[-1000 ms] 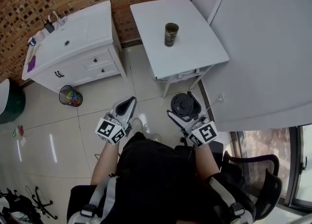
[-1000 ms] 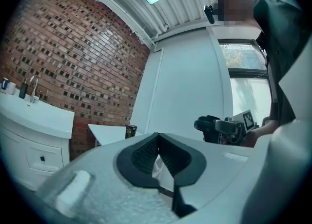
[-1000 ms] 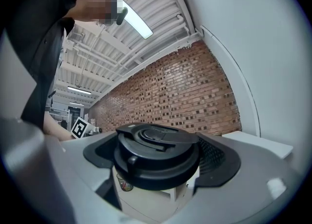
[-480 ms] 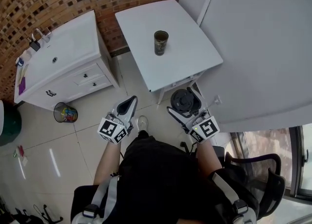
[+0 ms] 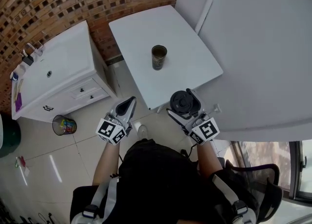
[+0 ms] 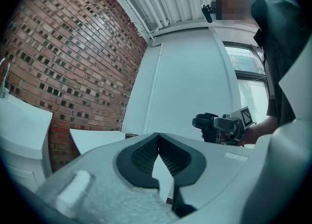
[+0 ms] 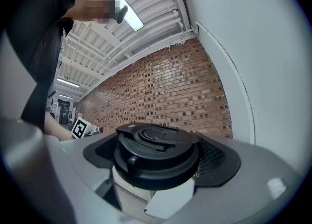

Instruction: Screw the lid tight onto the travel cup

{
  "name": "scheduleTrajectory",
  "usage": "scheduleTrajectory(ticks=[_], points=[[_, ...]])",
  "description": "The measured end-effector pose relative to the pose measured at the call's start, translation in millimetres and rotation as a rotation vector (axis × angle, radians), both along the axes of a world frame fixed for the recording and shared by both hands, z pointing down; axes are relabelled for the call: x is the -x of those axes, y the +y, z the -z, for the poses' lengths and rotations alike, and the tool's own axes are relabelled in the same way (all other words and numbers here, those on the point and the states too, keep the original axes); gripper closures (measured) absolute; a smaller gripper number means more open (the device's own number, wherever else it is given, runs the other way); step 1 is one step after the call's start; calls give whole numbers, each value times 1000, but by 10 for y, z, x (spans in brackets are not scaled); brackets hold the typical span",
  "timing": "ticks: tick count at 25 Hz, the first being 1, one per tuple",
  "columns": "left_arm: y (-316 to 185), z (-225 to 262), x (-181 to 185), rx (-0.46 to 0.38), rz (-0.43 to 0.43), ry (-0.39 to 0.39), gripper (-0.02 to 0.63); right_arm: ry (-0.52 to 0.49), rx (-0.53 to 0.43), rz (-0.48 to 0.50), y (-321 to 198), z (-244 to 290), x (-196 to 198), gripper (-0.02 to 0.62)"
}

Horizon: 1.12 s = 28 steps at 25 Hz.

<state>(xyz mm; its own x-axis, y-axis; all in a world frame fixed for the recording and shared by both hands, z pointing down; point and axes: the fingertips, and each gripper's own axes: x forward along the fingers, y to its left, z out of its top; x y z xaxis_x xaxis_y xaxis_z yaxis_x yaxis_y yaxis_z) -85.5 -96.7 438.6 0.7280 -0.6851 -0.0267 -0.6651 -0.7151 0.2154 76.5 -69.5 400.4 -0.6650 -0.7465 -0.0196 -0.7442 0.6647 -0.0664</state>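
In right tongs [image 5: 185, 105]: lid [image 7: 157, 152]; cup [image 5: 158, 58] mouth seen only overhead.

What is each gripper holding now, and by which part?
The right gripper holds the black lid by its round side edge, with one jaw on each side. The left gripper is shut and holds nothing.

Left tool [image 5: 129, 102] level with jaws together; right tool [image 5: 185, 104] level, jaws clamped on the lid [image 7: 156, 152].
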Motion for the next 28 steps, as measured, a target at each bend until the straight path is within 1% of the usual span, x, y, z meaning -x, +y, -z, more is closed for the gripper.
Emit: scheduleTrajectory(ticks=[2, 4, 6, 8, 10, 14, 17, 19, 21, 24, 28], points=[[-155, -22, 43, 0, -3, 0, 604, 4, -7, 1, -141, -8, 46, 121], [-288, -69, 98, 10, 0, -2, 604, -16, -17, 6, -253, 24, 112, 121], [-404, -106, 133, 21, 2, -1, 604, -16, -9, 8, -355, 32, 156, 121], [-522, -138, 176, 25, 1, 6, 604, 6, 11, -3, -483, -16, 160, 121], [-629, -144, 250, 27, 3, 13, 604, 17, 11, -21, -631, -52, 154, 121], [-838, -198, 423, 46, 9, 25, 604, 21, 6, -55, -922, -48, 230, 121], [-983, -228, 512, 55, -1, 20, 604, 11, 6, -61, -1070, -13, 325, 121], [-1056, -210, 511, 59, -4, 29, 604, 12, 8, -56, -1116, -1, 352, 122], [-1088, -184, 455, 60, -5, 35, 604, 32, 11, -51, -1149, -11, 334, 121], [-1151, -211, 354, 44, -1, 23, 604, 33, 6, -49, -1253, -4, 238, 121], [-1296, -214, 246, 46, 17, 27, 604, 32, -13, -31, -1422, 24, 127, 122]])
